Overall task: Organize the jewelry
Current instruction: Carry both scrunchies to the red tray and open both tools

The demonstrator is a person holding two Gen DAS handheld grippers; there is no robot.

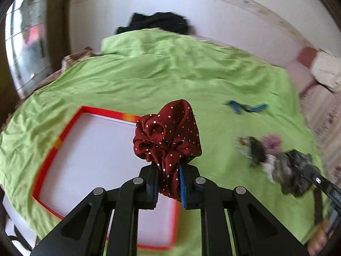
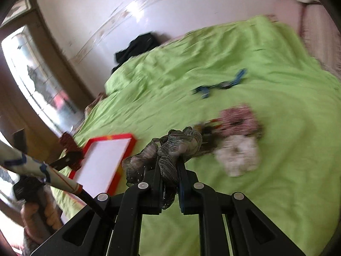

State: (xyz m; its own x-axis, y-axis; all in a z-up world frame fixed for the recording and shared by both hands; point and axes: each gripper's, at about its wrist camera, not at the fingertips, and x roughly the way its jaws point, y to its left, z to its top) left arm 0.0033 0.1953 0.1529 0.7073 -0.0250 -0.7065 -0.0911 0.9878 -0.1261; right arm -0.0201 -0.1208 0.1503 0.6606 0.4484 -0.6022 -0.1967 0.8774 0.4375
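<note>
Dark red fabric dotted white, a scrunchie point(image 1: 168, 134), bunched up at the centre of the left wrist view. Pinched between the blue-padded fingers of the left gripper point(image 1: 169, 183), jaws closed on a hanging fold of it, held above a red-framed white tray point(image 1: 64, 132) lying on a lime-green bedsheet point(image 1: 149, 74). Farther right on the sheet, blue hair clips point(image 1: 245, 106) (blurred, count unclear). Below those, a small heap of hair ties point(image 1: 262, 147), pink and dark. At the right edge, the right gripper point(image 1: 302, 177) with a grey scrunchie point(image 1: 287, 170) in its jaws. Black clothing point(image 1: 157, 23) against the white wall beyond the bed.

Grey, striped, shimmery scrunchie point(image 2: 170, 149) at the centre of the right wrist view. Clamped between the right gripper point(image 2: 170, 170) fingers, jaws closed on it, raised over the green bedsheet point(image 2: 277, 128). Just beyond it on the sheet, a pink scrunchie point(image 2: 238, 119) and a white fluffy one point(image 2: 236, 157) side by side, touching. Blue hair clips point(image 2: 221, 83) farther back. To the left, the red-framed tray point(image 2: 102, 162), with the left gripper point(image 2: 70, 155) and its red scrunchie point(image 2: 67, 141) near the tray's far corner. A hand point(image 2: 38, 215) on a dark handle at lower left.
</note>
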